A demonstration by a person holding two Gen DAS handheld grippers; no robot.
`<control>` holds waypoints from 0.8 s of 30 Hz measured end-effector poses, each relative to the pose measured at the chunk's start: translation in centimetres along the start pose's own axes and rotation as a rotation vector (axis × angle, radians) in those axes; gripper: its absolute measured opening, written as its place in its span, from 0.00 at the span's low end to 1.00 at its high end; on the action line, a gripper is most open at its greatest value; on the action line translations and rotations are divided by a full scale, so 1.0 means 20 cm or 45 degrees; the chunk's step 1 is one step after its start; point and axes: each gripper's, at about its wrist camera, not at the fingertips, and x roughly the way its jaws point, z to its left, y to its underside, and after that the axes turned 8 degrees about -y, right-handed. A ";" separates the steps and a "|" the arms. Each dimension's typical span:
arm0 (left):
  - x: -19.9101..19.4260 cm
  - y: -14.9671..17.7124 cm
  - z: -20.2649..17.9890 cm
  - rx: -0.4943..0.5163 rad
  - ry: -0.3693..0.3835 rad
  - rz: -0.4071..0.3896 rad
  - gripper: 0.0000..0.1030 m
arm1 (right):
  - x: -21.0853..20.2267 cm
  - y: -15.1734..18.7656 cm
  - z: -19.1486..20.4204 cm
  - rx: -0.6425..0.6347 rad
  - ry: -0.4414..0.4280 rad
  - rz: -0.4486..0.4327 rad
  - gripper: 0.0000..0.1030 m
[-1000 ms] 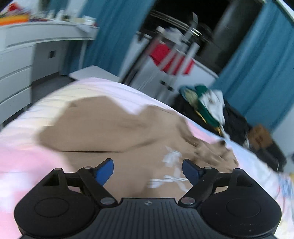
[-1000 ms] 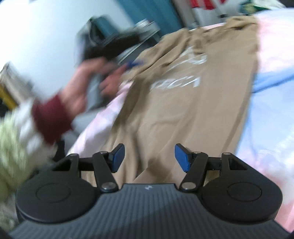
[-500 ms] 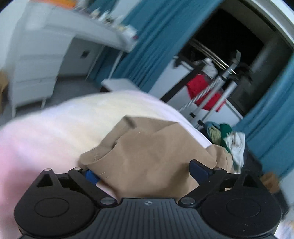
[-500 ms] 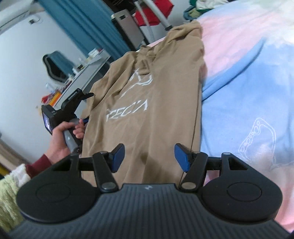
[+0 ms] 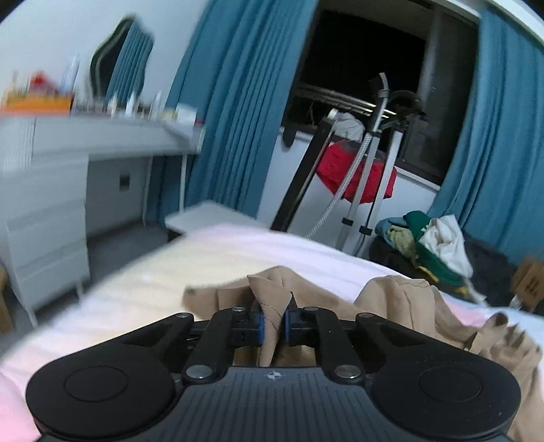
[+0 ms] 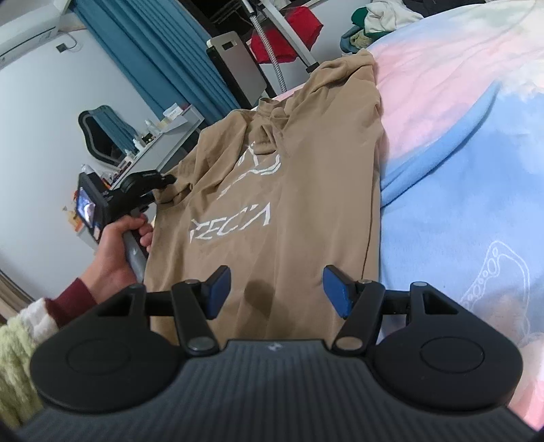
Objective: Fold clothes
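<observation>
A tan hoodie lies spread face-up on the bed, its white lettering showing, hood toward the far end near the clothes rack. It runs along the bed's left side, with the pink and blue blanket bare to its right.

The left gripper has its jaws closing, and a fold of tan cloth stands pinched between the blue pads; a line of stitching on that fold shows right at the pads, so it is likely a hem or cuff, though blur in this view makes that unsure. From the right wrist view the same gripper sits at the hoodie's left edge, about level with the sleeve, held by a hand in a dark red cuff.

The right gripper hangs over the hoodie's near end, jaws wide, nothing between the pads; cloth lies below them, and whether the tips touch it cannot be told.

Beyond the bed's far edge stand blue curtains, a white desk with small clutter on top, the rack with a red garment on it, and a heap of clothes at the right.
</observation>
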 end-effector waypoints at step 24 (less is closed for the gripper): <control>-0.41 0.44 -1.77 0.773 0.205 0.022 0.10 | -0.22 -0.02 -0.18 0.191 0.266 -0.245 0.62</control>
